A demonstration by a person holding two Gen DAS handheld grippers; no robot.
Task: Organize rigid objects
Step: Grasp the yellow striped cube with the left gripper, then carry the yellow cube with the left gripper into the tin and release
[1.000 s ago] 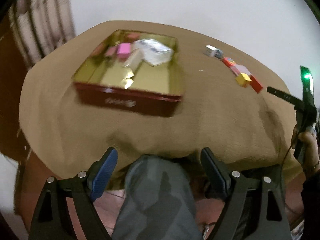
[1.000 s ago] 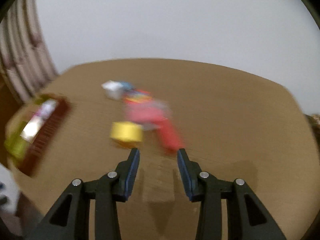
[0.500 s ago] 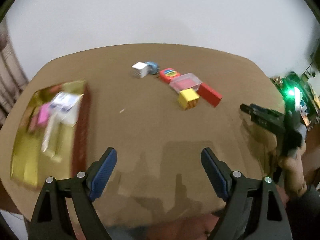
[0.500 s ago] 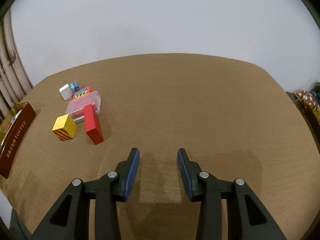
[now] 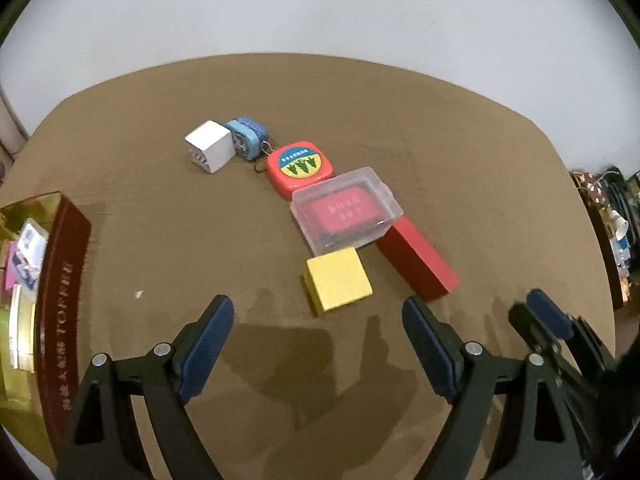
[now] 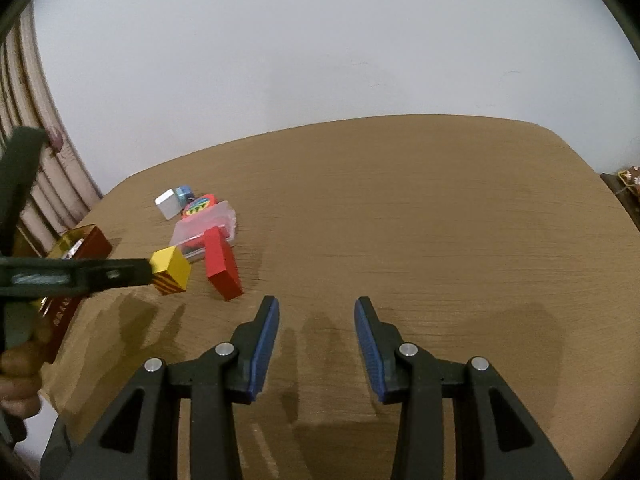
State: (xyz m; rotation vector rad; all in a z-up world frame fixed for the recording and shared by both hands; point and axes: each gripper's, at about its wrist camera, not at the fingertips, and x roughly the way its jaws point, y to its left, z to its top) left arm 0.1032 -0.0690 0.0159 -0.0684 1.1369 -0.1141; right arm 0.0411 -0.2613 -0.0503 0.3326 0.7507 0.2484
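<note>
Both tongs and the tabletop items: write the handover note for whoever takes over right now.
Left tongs: open, empty, just short of the yellow cube.
Right tongs: open, empty, over bare table.
Loose: yellow cube, red block, clear case, red tape measure, blue tape measure, white cube.
Done: several items lie in the tin.
Left: box the six.

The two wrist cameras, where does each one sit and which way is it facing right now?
Left wrist view: rides the left gripper, angled steeply down at the yellow cube, the clear case and the red tin; its open fingers and the right gripper show.
Right wrist view: rides the right gripper, facing across the table; its open fingers, the left gripper's arm and a hand show.
Shared: the cube, the case, the red block, the tin.
</note>
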